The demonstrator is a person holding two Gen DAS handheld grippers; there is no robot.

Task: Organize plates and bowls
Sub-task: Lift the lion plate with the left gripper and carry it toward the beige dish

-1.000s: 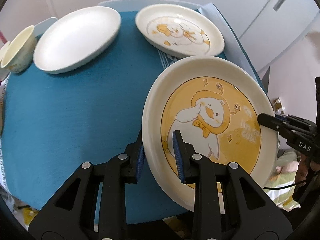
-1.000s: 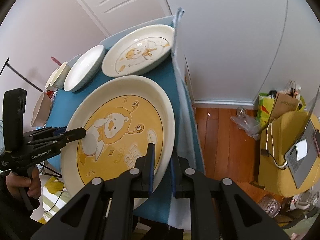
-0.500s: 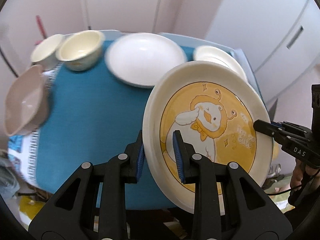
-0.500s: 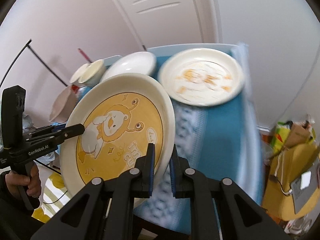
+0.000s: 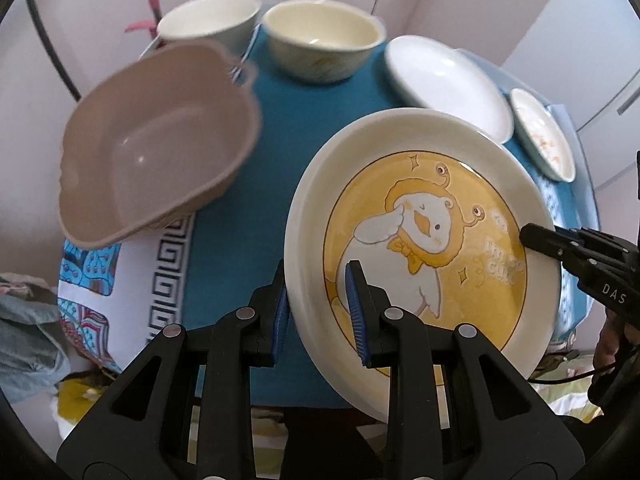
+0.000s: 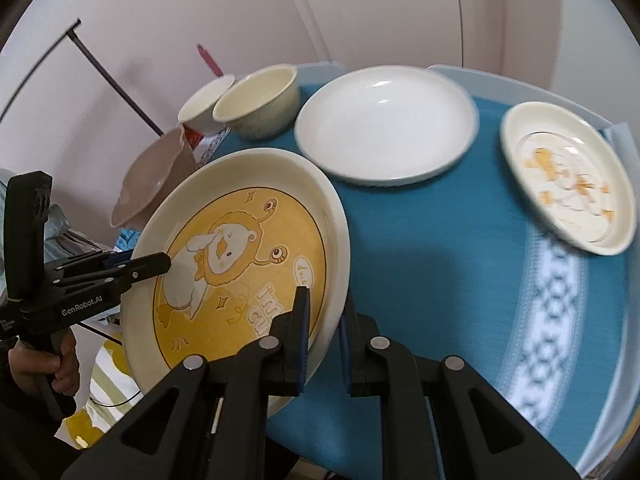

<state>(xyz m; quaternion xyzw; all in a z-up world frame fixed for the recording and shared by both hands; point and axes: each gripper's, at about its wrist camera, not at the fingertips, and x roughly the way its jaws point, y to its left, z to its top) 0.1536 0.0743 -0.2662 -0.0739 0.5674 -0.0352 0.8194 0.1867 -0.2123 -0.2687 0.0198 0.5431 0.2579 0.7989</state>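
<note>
Teal tablecloth [image 6: 460,248] below. We carry yellow duck-print ceramic plate [image 5: 424,240]: left gripper [image 5: 320,308], right gripper [image 6: 322,316] jaws clamp rim. Next: stack onto small duck plate [image 6: 568,176], 2 o'clock.

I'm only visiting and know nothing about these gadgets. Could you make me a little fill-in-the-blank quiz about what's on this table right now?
1. The large cream plate with the yellow cartoon duck is gripped on its rim by ____ grippers, the left gripper and the right gripper.
2. The cloth on the table is mostly ____ in colour.
3. The plain white shallow plate lies beside ____ cream bowls.
4. The brown plastic basin holds ____.

Missing words: two; blue; two; nothing
</note>
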